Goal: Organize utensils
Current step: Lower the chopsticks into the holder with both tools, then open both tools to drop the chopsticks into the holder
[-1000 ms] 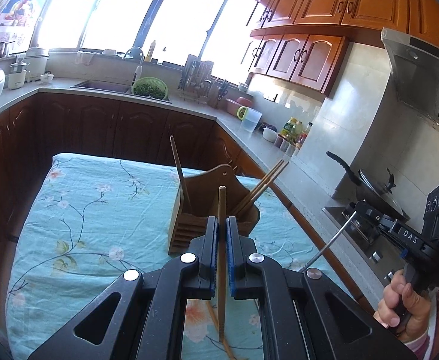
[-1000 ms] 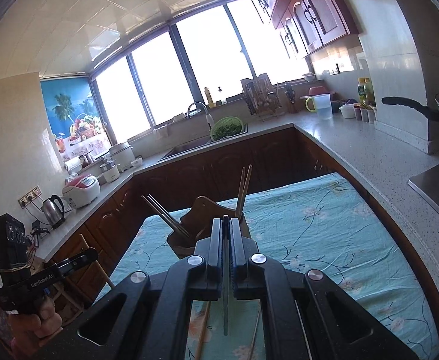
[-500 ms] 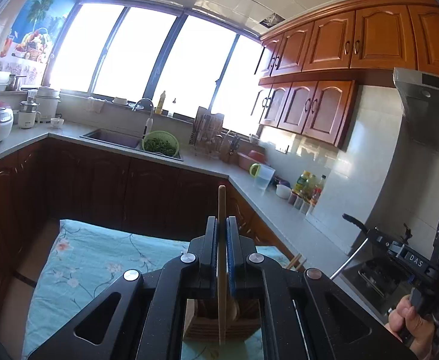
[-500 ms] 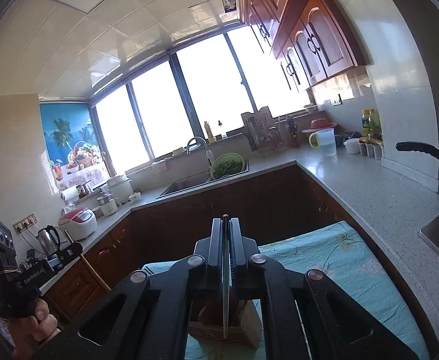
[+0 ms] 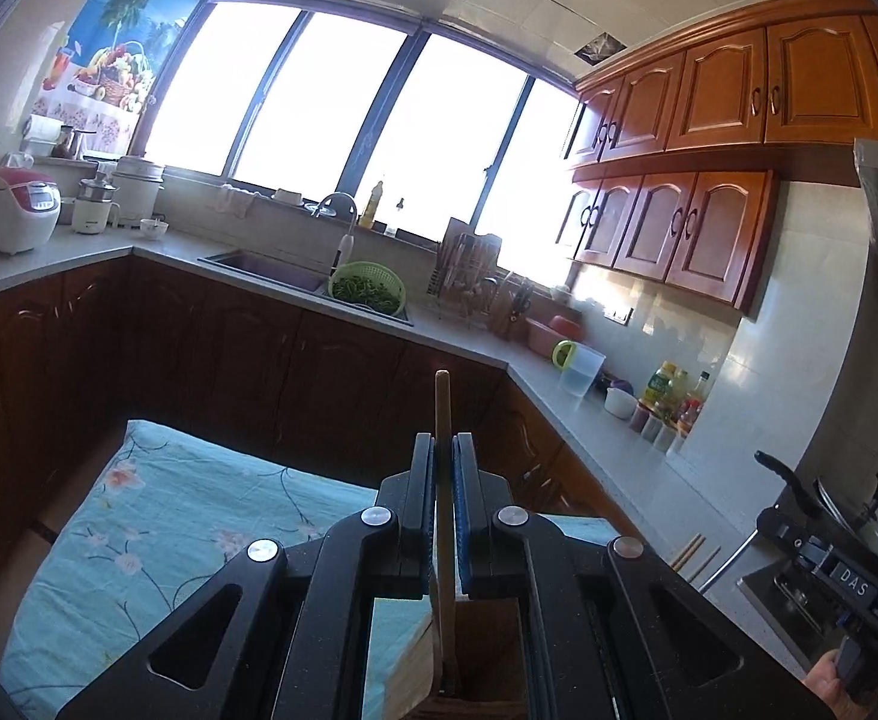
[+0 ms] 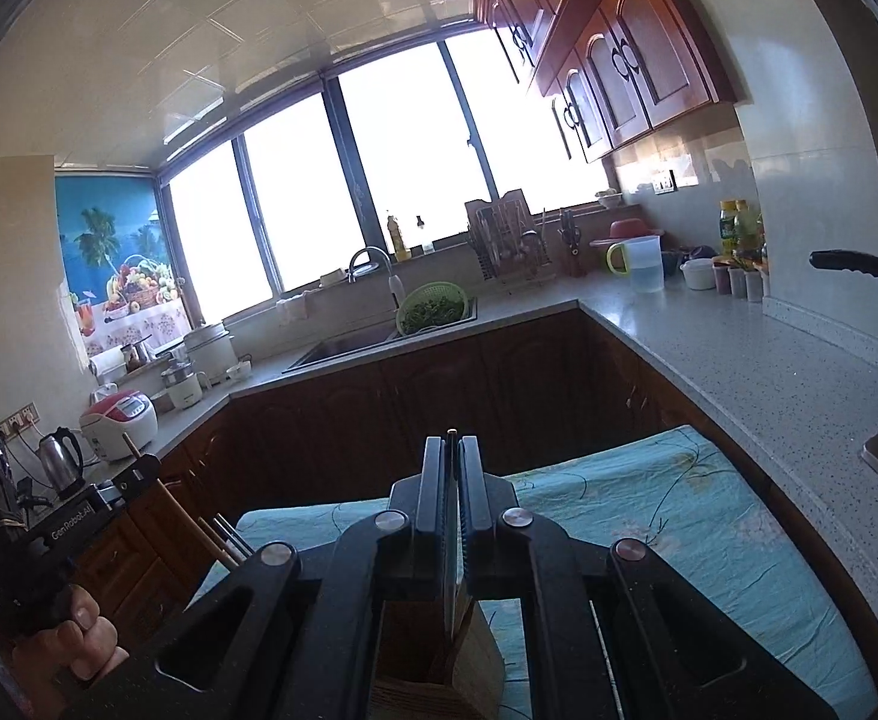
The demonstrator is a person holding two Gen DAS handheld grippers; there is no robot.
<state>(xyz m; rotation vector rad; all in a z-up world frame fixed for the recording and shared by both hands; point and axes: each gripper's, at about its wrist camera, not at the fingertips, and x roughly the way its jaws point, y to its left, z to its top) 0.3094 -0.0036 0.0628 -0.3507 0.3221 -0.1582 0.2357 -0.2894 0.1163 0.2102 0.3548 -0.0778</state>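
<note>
My left hand-held gripper (image 5: 443,468) clamps wooden chopstick (image 5: 442,414) upright; right hand-held gripper (image 6: 452,468) pinches thin metal utensil (image 6: 451,540); wooden holder (image 6: 432,654) directly below both, on bench (image 6: 679,516).

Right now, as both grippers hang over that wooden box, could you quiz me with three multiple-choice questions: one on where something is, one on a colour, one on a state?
1. Where is the green basket of greens?
A. beside the sink under the window
B. on the tablecloth
C. on the stove

2. What colour is the tablecloth?
A. red
B. light blue with flowers
C. plain white

3. What is the left gripper doing?
A. open, holding nothing
B. shut on a wooden chopstick
C. shut on a cup

Answers: 1 A, it sits on the counter by the tap. 2 B, the blue floral cloth shows in both views. 3 B, the stick stands clamped between the gripper's pads above the wooden holder.
</note>
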